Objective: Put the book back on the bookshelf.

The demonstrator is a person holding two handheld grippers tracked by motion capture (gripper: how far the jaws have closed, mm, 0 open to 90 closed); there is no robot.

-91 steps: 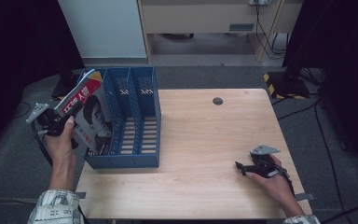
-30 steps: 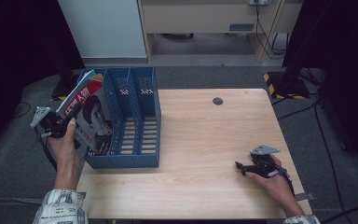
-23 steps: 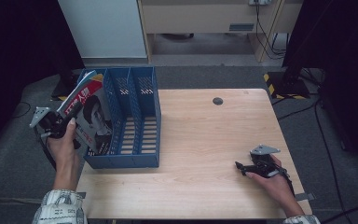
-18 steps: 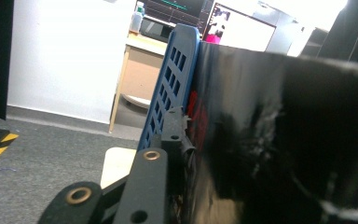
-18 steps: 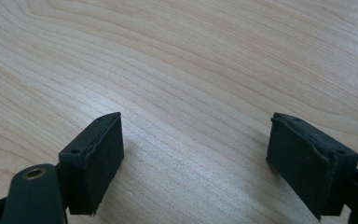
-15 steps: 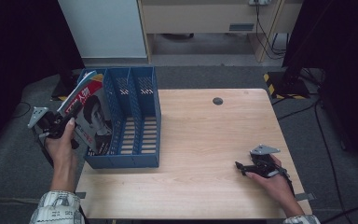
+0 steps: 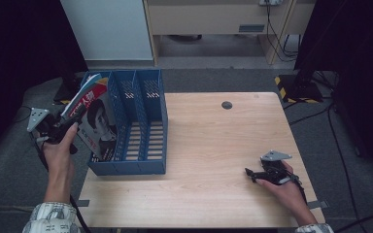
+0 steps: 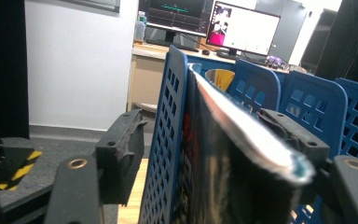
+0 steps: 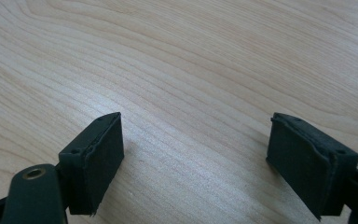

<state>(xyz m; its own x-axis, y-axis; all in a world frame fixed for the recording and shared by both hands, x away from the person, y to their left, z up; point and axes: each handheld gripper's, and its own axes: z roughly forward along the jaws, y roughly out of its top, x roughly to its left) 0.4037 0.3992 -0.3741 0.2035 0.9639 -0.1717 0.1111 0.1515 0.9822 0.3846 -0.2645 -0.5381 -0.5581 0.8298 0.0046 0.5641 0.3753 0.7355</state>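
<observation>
My left hand (image 7: 60, 145) sits off the table's left edge at about nine o'clock, forearm running up from the bottom of the high view, wrist cocked so my left claw (image 7: 70, 124) points toward the blue file rack (image 7: 141, 121). Its jaws have just been opening: in the left gripper view they stand apart, the left pad (image 8: 121, 154) clear of everything, the right one close against the magazine (image 8: 223, 154), whether touching I cannot tell. The magazine stands tilted in the rack's leftmost compartment, its top leaning out toward my hand at ten o'clock. The rack's perforated outer wall (image 8: 168, 140) rises between my left pad and the magazine, so the wall and the cover both stand in the gap. The rack's other two compartments lie to the right.

Past the rack the wooden table (image 7: 213, 141) is bare, with a small dark round spot (image 7: 227, 105) at about one o'clock.

My right hand (image 7: 284, 187) rests on the table at four o'clock, palm down, right claw (image 7: 252, 174) lying level and pointing left. Its jaws stand wide apart over bare wood with nothing between them.
</observation>
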